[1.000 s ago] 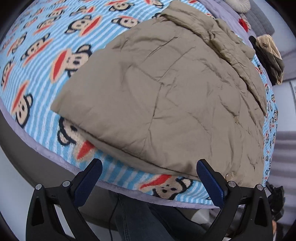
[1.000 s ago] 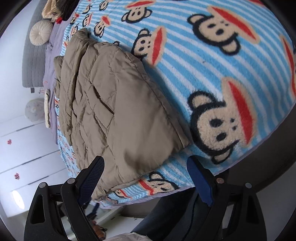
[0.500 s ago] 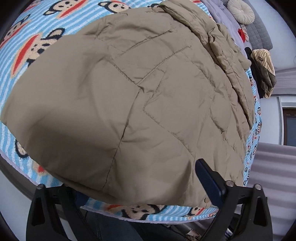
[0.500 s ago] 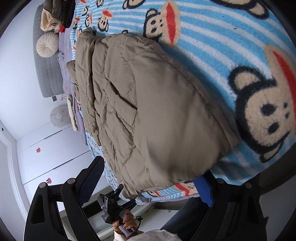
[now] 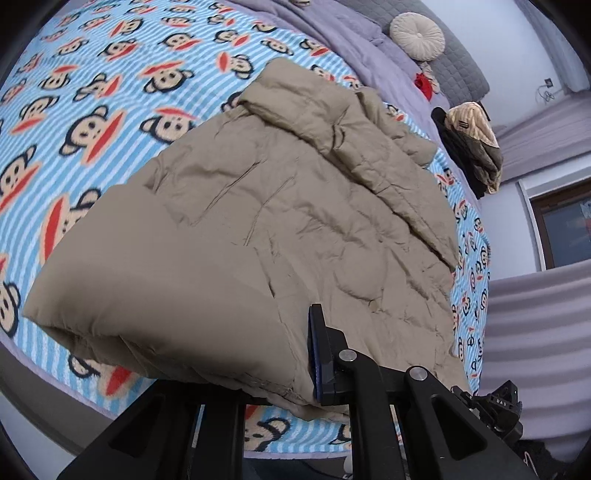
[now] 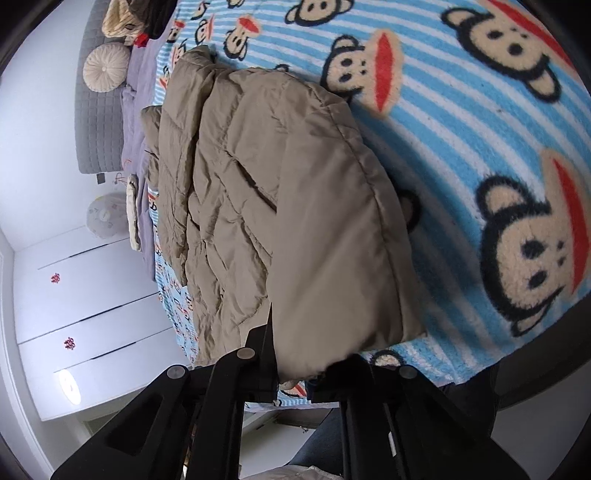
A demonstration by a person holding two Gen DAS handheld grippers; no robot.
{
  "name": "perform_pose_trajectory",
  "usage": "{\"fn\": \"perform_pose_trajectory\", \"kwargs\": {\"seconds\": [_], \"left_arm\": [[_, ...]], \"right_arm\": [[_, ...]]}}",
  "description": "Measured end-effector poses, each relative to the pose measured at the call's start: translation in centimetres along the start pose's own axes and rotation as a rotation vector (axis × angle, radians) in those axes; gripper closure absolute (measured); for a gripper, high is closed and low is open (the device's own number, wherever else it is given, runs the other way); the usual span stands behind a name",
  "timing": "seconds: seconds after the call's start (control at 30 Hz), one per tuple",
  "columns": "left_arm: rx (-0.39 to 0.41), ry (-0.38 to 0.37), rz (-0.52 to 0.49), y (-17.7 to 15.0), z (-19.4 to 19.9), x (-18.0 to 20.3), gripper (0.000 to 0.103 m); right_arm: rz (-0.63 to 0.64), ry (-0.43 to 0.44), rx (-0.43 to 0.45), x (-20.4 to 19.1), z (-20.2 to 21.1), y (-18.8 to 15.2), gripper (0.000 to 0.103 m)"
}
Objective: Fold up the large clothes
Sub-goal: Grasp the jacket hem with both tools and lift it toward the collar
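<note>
The jacket [image 5: 280, 229], a tan quilted one, is laid on the monkey-print blanket [image 5: 110, 92] of the bed, with its near hem at the bed's edge. The hem is now gripped at both near corners, where a second ago both grippers were held open and short of the cloth.

The left gripper [image 5: 258, 369] has been closed onto the hem: one blue pad [image 5: 319, 354] is pressed against the fabric edge, while the other finger is hidden beneath the fold. Half a second ago the cloth had only been entered between open fingers. The hem is bunched and raised slightly off the blanket here.

The right gripper [image 6: 306, 365] has likewise been clamped on the other corner [image 6: 343, 295], and the fingers are seen drawn close together with the padded edge pinched between them. Earlier they were spread wide.

The far part of the jacket, with the collar, is left flat and wrinkled toward the round cushion [image 5: 417, 31]. A heap of dark clothes [image 5: 469, 147] is seen at the bed's far side.
</note>
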State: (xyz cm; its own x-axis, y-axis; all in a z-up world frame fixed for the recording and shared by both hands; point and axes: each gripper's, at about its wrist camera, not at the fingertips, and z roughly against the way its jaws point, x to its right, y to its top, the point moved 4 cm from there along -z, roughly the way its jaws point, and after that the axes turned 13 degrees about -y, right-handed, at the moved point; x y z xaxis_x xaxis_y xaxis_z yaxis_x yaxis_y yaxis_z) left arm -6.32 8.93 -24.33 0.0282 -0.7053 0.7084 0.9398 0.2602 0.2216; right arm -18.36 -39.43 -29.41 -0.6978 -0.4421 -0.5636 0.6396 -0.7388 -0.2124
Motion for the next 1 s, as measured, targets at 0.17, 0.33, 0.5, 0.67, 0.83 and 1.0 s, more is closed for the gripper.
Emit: {"fn": "perform_pose_trajectory", "kwargs": {"seconds": [0.17,0.33,0.5,0.67,0.83,1.0], "left_arm": [[0.008,-0.055,-0.118,3.7,0.6,3.0,0.089],[-0.022,-0.118,-0.184,8.5,1.1,4.9,0.089],[-0.075,-0.152,-0.326,14.6,1.1,8.3,0.089],[-0.083,-0.136,-0.382,21.0,-1.2,10.9,0.089],[-0.032,-0.065,-0.381,25.4,-4.1,12.2,0.089],[-0.005,0.031,-0.369,29.1,-7.3,11.9,0.089]], "right_arm": [[0.034,0.006,0.07,-2.9,1.5,1.0,0.093],[0.023,0.015,0.209,-7.0,3.6,2.3,0.093],[0.074,0.011,0.336,-13.3,6.9,3.9,0.094],[0.205,-0.047,0.4,-20.2,8.7,6.7,0.094],[0.288,-0.104,0.381,-24.9,7.4,11.9,0.094],[0.363,-0.128,0.307,-29.3,4.8,17.8,0.094]]}}
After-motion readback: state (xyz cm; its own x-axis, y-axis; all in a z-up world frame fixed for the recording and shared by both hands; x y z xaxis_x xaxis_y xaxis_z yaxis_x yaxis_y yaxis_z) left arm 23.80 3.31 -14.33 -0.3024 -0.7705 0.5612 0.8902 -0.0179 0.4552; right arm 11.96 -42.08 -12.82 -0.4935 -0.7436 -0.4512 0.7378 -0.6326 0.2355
